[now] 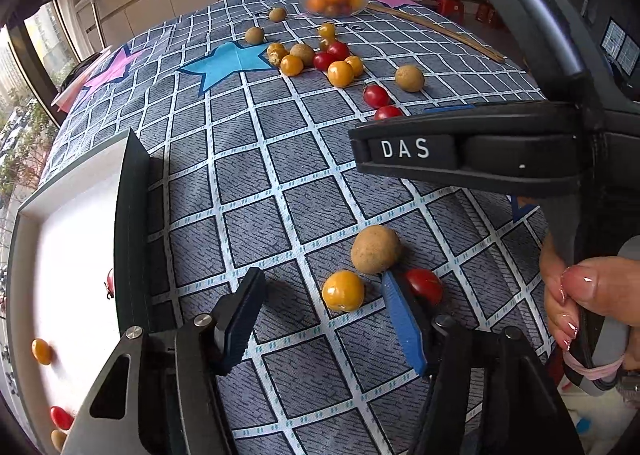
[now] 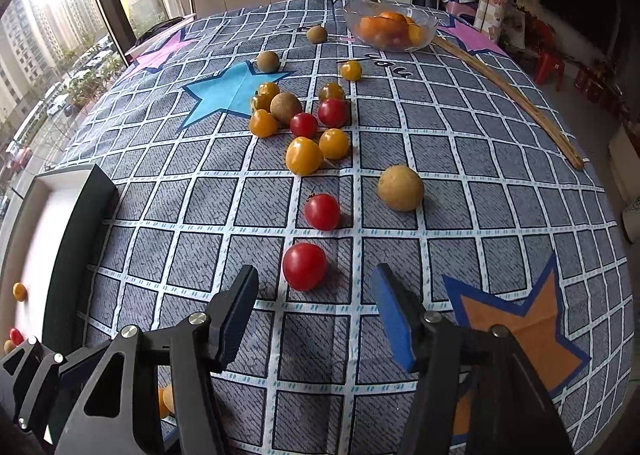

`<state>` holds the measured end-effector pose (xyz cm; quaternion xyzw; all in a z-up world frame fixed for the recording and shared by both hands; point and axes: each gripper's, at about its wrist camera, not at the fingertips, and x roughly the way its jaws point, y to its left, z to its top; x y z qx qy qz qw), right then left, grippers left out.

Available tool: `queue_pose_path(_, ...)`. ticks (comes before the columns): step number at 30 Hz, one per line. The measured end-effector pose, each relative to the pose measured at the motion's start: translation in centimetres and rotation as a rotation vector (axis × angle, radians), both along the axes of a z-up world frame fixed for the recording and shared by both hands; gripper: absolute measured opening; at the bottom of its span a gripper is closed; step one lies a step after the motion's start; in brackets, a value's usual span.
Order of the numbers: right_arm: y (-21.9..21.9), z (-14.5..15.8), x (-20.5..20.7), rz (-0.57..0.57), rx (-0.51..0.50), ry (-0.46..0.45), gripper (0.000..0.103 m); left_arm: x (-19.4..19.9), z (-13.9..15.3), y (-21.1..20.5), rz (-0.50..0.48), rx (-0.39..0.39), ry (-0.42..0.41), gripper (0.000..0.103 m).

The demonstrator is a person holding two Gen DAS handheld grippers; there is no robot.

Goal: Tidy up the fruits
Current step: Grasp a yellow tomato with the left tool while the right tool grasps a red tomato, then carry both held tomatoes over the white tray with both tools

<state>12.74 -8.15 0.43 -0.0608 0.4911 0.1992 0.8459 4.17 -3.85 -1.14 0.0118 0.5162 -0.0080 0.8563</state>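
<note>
Small fruits lie scattered on a checked cloth. In the left wrist view my left gripper [image 1: 320,287] is open, with a yellow tomato [image 1: 343,290] between its fingers, a brown longan [image 1: 375,249] just beyond and a red tomato [image 1: 425,285] behind the right finger. In the right wrist view my right gripper [image 2: 314,283] is open and empty, just short of a red tomato [image 2: 305,266]. Another red tomato [image 2: 322,211], a longan [image 2: 400,188] and a cluster of fruits [image 2: 304,123] lie farther on. The right gripper body [image 1: 464,149] crosses the left wrist view.
A white tray [image 1: 64,215] with a dark rim holds a few small fruits at the left; it also shows in the right wrist view [image 2: 44,191]. A glass bowl of oranges [image 2: 390,29] stands at the far edge. A wooden stick [image 2: 508,95] lies at the right.
</note>
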Motion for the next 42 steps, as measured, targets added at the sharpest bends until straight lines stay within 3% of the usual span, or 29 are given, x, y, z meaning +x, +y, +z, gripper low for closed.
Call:
queue_pose_path(4,0.2,0.0,0.1,-0.002,-0.019,-0.016,0.053,-0.1,0.1,-0.4,-0.020,-0.012,-0.006,0.046)
queue_pose_path(5,0.3,0.0,0.1,-0.004,-0.022,-0.021,0.048,-0.2,0.2,-0.6,-0.026,-0.013,-0.009,0.037)
queue_pose_path(9,-0.2,0.1,0.3,-0.003,0.009,-0.013,0.025,-0.4,0.3,-1.0,-0.038,-0.022,-0.016,0.021)
queue_pose_path(14,-1.8,0.1,-0.1,-0.008,0.095,0.035,0.024,-1.0,0.6,-0.3,-0.011,-0.062,-0.012,0.021)
queue_pose_path(27,-4.2,1.2,-4.1,0.002,0.171,0.079,0.023,-4.5,3.4,1.9,0.034,-0.072,-0.078,0.021)
queue_pose_path(42,-0.2,4.8,-8.5,0.107,0.195,0.061,0.023,-9.6,5.4,8.6,0.194,-0.068,-0.153,0.021)
